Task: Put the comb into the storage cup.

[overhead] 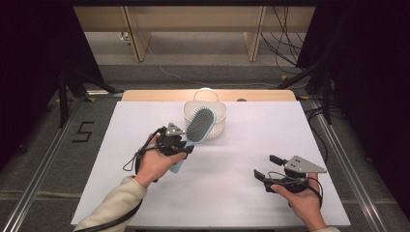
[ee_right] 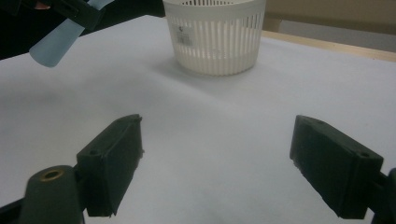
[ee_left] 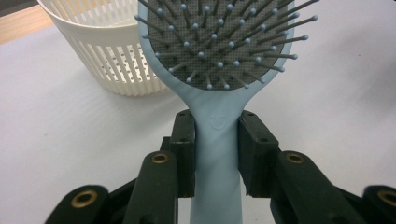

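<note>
White sheeting covers the table (overhead: 232, 193); darkness hides its surroundings. Toward the far edge stands the cream slotted basket (overhead: 218, 126), its front hidden by the pale blue hairbrush (overhead: 200, 124) tilted over its near rim. Nearer than the basket, the left gripper (overhead: 186, 147) clamps the brush's handle; the right gripper (overhead: 266, 166) gapes, holding nothing.

Hairbrush (ee_left: 219, 51) head cut off above

I saw the table (overhead: 145, 193) covered by a white sheet, with bare wood along its far edge. The only thing standing directly on it was a cream slatted basket (overhead: 217, 126), near the far edge, about midway across.
</note>
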`<control>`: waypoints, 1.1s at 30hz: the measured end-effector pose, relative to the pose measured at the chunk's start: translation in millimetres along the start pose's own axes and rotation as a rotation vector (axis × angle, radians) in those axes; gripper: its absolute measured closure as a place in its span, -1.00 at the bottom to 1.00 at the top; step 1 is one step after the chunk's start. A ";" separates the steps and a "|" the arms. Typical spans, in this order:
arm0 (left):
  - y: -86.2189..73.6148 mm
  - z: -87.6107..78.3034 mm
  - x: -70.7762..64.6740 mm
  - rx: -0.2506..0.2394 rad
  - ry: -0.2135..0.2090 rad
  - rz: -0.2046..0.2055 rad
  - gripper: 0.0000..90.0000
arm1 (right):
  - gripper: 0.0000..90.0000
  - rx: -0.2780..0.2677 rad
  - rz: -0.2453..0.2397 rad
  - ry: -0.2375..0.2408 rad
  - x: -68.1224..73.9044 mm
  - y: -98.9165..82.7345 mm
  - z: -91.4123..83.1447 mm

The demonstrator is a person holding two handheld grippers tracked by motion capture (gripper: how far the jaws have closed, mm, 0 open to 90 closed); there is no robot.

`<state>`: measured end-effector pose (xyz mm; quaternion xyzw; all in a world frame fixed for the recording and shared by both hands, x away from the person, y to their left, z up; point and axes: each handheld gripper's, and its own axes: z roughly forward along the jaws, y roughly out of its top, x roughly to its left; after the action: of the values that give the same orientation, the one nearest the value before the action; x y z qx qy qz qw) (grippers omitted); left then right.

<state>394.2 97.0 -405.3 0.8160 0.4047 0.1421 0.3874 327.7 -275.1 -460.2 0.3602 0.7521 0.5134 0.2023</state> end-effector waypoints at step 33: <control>20.3 -2.0 -1.4 -0.074 0.014 0.006 0.55 | -0.60 0.003 0.007 -0.002 -0.4 -0.5 0.2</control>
<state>403.3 89.4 -388.7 0.8014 0.3995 0.1636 0.4141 328.0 -275.3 -460.8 0.3636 0.7513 0.5127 0.2011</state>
